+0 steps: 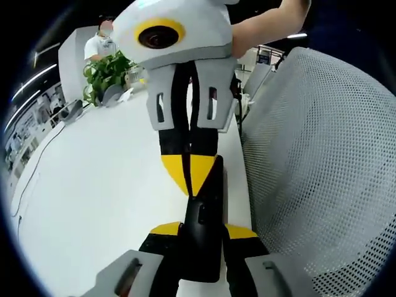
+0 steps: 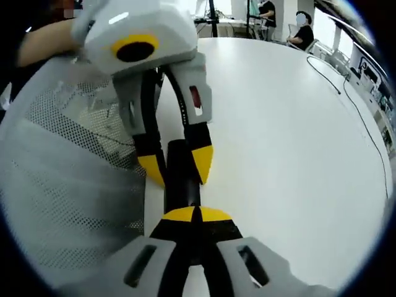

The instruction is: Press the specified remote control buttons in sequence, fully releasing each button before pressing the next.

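Note:
A slim black remote control (image 1: 207,207) is held over the white table (image 1: 93,204), close to its edge. My left gripper (image 1: 203,230) is shut on the remote's sides, its yellow tips on either flank. My right gripper (image 1: 189,173) comes in from above with its yellow tips closed together, resting on the remote's top face. In the right gripper view the right gripper (image 2: 195,215) is shut with its tips against the near end of the remote (image 2: 181,179), and the left gripper (image 2: 178,162) clamps the remote from the far side. The buttons are hidden.
A grey mesh chair back (image 1: 315,167) stands right beside the table edge, also the chair back (image 2: 68,185). A potted plant (image 1: 105,71) and a seated person are at the far end. A thin cable (image 2: 352,105) runs along the table (image 2: 284,136).

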A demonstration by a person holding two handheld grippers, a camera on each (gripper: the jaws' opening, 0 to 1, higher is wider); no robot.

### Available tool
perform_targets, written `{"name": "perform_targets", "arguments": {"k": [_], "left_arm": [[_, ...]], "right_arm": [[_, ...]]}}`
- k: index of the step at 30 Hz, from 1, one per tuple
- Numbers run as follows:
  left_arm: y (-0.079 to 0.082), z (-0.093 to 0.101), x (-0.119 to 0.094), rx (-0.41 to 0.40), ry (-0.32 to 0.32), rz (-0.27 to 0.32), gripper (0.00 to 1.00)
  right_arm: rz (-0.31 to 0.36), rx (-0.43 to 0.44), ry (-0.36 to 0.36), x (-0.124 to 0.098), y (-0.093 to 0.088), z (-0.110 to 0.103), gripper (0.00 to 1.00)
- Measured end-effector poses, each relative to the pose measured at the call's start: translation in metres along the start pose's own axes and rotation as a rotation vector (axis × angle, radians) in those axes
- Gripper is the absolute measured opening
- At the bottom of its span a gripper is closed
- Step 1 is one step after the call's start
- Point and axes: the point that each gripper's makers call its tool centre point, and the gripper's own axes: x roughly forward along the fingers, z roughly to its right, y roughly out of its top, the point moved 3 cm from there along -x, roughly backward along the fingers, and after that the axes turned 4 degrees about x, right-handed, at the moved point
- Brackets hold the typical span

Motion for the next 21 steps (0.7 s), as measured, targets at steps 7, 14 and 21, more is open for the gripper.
{"name": "perform_targets", "arguments": {"k": [7,14,21], "left_arm": [[0.0,-0.001,0.001,-0.011,0.0,0.013,0.26],[0.0,-0.001,0.0,-0.027,0.011,0.027,0.26],[0.0,-0.001,0.001,-0.024,0.009,0.026,0.26]], "right_arm": [[0.06,-0.016,0.016,-0.001,0.008,-0.007,0.0],[0.017,-0.096,-0.002,0.011,0.013,-0.014,0.0],[-0.012,-0.128,-0.013,0.012,0.014,-0.014,0.0]]}}
